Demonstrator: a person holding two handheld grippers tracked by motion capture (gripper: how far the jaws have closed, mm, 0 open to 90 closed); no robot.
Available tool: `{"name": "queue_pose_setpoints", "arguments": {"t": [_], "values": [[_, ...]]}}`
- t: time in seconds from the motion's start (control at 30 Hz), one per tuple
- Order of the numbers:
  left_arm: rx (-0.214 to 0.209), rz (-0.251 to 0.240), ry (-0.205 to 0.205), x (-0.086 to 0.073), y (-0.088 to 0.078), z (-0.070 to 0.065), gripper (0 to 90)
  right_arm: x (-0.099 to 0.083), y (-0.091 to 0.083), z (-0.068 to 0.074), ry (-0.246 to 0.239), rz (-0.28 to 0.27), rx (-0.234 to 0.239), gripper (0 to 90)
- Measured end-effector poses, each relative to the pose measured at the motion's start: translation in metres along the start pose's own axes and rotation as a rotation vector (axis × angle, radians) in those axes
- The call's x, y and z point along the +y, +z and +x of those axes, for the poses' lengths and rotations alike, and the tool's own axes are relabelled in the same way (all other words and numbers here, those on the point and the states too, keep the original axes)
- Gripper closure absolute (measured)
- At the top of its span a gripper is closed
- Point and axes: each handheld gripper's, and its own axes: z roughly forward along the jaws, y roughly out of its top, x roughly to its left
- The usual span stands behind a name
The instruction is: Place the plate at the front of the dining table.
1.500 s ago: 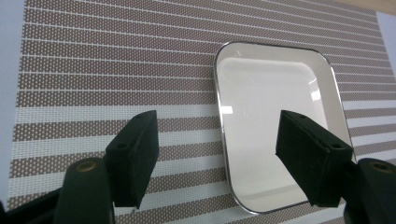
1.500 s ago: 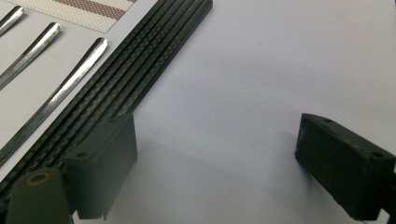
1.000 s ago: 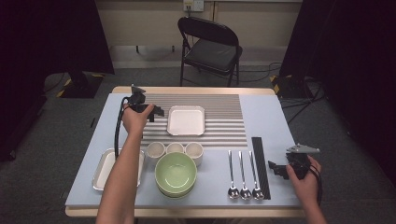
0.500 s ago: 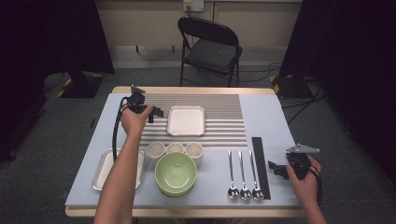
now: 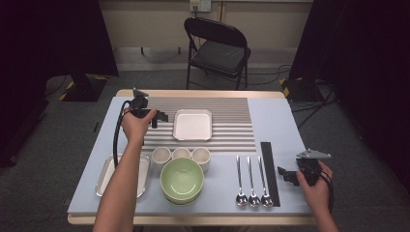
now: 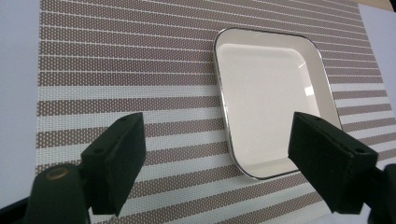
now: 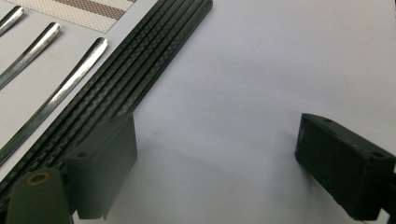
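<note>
High view: the left tool (image 5: 163, 117) sits on the far-left part of the worktop (image 5: 275, 121), over the striped mat (image 5: 232, 126), just left of the square white plate (image 5: 193, 124). The plate lies flat on the mat, apart from the tool. Nearer, a row of three small white cups (image 5: 181, 154) stands behind a green bowl (image 5: 182, 180); a metal tray (image 5: 107, 175) lies at the near left, under the person's forearm. Three spoons (image 5: 251, 181) lie side by side right of the bowl, next to a black strip (image 5: 270, 171). The right tool (image 5: 285, 175) is held low at the near right, just right of the strip.

Left gripper view: the left tool (image 6: 215, 163) has its jaws spread wide, having just been opening, with nothing between them. The plate (image 6: 275, 102) lies beyond, its near corner behind the gap and the right jaw.

Right gripper view: the right tool (image 7: 217, 163) also stands wide apart and grips nothing; bare worktop (image 7: 289, 60) lies between the jaws. The black strip (image 7: 140, 65) runs past the left jaw, with the spoon handles (image 7: 60, 93) beside it.
</note>
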Motion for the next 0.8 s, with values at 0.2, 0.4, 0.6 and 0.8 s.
{"name": "queue_pose_setpoints", "arguments": {"t": [0.2, 0.4, 0.6, 0.8], "values": [[0.011, 0.005, -0.006, -0.006, 0.001, 0.007, 19.8, 0.0, 0.0, 0.0, -0.001, 0.0, -0.001, 11.6], [0.02, 0.008, -0.002, -0.008, -0.003, 0.012, 19.8, 0.0, 0.0, 0.0, -0.002, 0.0, -0.001, 11.6], [0.031, 0.008, 0.009, -0.009, -0.008, 0.01, 19.8, 0.0, 0.0, 0.0, -0.001, 0.001, -0.001, 11.6], [0.02, 0.014, 0.02, -0.011, -0.011, 0.009, 19.7, 0.0, 0.0, 0.0, -0.002, 0.0, -0.002, 11.6]]}}
